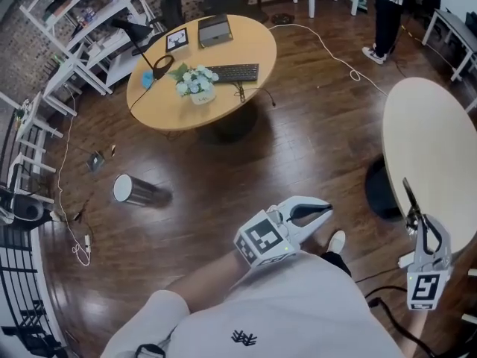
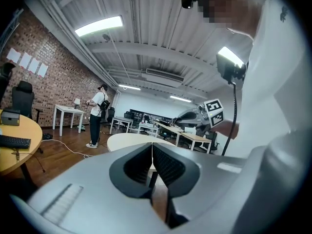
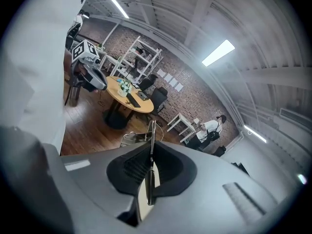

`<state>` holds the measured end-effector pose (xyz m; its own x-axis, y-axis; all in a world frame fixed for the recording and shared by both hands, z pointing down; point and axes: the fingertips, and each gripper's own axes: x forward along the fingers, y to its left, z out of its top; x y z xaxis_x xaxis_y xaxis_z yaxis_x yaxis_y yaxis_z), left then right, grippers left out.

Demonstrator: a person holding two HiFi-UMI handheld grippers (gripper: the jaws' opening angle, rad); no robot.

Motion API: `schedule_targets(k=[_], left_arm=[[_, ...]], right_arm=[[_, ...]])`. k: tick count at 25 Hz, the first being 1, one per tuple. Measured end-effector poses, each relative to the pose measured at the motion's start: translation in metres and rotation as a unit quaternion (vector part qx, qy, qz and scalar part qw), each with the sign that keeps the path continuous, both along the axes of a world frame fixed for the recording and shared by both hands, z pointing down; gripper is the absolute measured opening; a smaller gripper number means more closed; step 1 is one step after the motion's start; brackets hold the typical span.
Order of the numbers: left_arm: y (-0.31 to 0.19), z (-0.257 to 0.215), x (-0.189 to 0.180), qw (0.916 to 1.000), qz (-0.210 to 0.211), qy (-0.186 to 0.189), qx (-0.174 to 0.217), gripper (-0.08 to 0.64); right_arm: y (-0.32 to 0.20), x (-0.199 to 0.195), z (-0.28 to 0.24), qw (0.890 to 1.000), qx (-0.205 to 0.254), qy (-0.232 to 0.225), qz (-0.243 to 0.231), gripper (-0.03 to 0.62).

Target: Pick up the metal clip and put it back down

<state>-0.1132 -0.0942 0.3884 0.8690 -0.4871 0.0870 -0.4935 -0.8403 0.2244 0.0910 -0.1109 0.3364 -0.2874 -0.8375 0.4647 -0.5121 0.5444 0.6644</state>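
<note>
The right tool (image 3: 150, 150) is closed on the metal clip (image 3: 151, 130) — a thin flat strip pinched edge-on between the two dark pads, with its tip standing out past the fingertips. In the head view this tool (image 1: 414, 216) shows at the lower right with its marker cube nearest the camera. The clip (image 1: 408, 194) points away from the person as a slim dark sliver, and it is seen against the near edge of the pale round desk (image 1: 436, 140). How high it sits above that desk cannot be told.

The left tool (image 2: 152, 147) is closed too. Its fingertips meet in a single line and nothing is between them. In the head view it (image 1: 326, 210) is held in front of the person's white shirt (image 1: 298, 312), over the dark wooden floor (image 1: 246, 170) and just above a shoe (image 1: 337, 241). The two tools are well apart.

Farther out, a cylindrical bin (image 1: 138, 191) lies on its side on the floor. Beyond it stands a round wooden desk (image 1: 257, 47) that carries a black keyboard (image 1: 233, 73), a bunch of white flowers (image 1: 195, 80), a closed laptop (image 1: 215, 30) and a black lamp (image 1: 134, 30). White shelving (image 1: 78, 17) lines the brick wall at the left. A white cable (image 1: 328, 51) trails across the floor toward another person (image 1: 387, 10) — that person stands at the top right.
</note>
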Motion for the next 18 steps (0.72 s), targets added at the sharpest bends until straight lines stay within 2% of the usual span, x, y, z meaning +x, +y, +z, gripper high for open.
schedule_targets(k=[5,10,13,18], left_arm=[[-0.009,-0.001,0.013,0.9999,-0.009,-0.005,-0.003,-0.006],[-0.028,0.007,0.019,0.9996,-0.027,-0.008,-0.001,-0.006],[-0.050,0.008,0.012,0.9974,-0.067,-0.026,-0.006,-0.006],[-0.074,-0.011,0.049,0.9950,-0.091,-0.040,-0.015,-0.006]], right_arm=[[-0.027,0.045,0.033,0.999,-0.029,-0.009,0.029,0.005],[-0.075,0.122,0.121,0.994,-0.071,0.010,0.083,0.003],[-0.126,0.143,0.175,0.993,-0.088,0.009,0.077,0.003],[-0.189,0.200,0.235,0.993,-0.093,0.039,0.067,0.003]])
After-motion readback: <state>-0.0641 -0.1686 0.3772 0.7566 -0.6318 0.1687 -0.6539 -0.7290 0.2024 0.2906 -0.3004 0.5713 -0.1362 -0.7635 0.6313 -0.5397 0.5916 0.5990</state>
